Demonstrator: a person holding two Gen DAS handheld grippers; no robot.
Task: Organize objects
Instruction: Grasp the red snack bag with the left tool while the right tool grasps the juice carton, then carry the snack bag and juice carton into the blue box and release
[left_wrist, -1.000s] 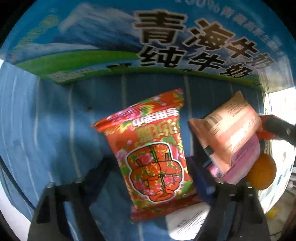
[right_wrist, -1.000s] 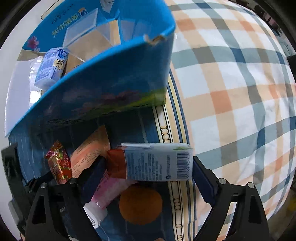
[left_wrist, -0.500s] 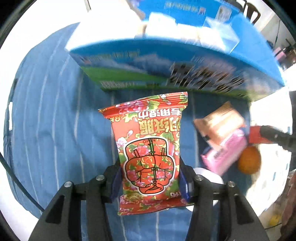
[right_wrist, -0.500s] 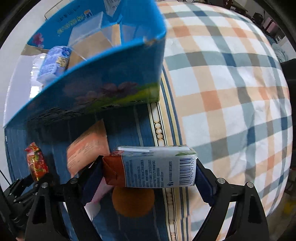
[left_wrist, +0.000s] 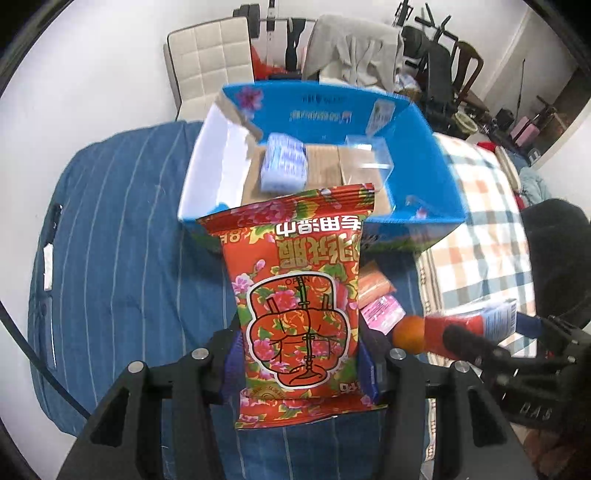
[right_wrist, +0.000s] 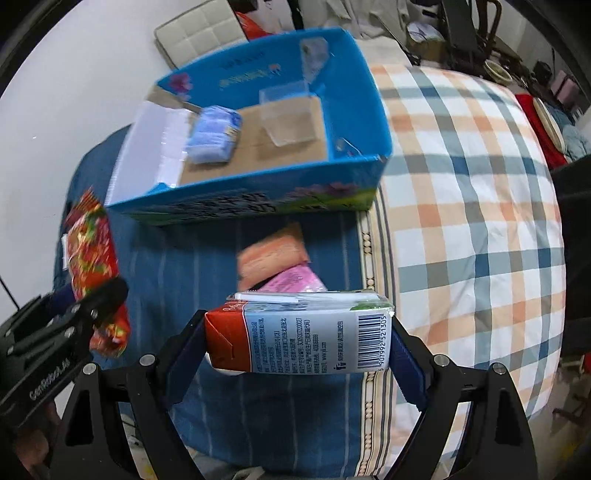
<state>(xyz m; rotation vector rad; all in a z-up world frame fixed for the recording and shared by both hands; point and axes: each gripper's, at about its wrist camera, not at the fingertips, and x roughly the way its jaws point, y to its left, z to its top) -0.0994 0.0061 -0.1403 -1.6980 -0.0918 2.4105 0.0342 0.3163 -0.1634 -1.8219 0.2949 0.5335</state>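
Left gripper (left_wrist: 301, 363) clenched on red snack bag (left_wrist: 299, 291), held upright off the bedding, printing upside down: large Chinese characters across the far half, "OPEN" above a floral sack drawing. Same bag at far left of right view (right_wrist: 94, 258), beside left gripper body lettered "GenRobot.AI".

Right gripper (right_wrist: 299, 339) clamped on carton (right_wrist: 299, 334), gripped sideways by its ends, red end left, barcode at right reading partly "907992 521305", small Chinese print unreadable. Seen blurred from left view (left_wrist: 476, 325) at right.

Blue box (left_wrist: 424, 129) open, just beyond both loads, on blue striped blanket (left_wrist: 122, 266); Chinese lettering on inner far wall, too blurred to read; black characters on near outer wall, blurred. Inside: light-blue packet (right_wrist: 214, 134) at left, clear plastic tub (right_wrist: 291, 114) at right, on cardboard floor.

Between box and grippers on blanket: orange packet (right_wrist: 273, 254) touching pink packet (right_wrist: 295, 278); an orange (left_wrist: 408, 334) near them. Plaid sheet (right_wrist: 472, 206) to the right.
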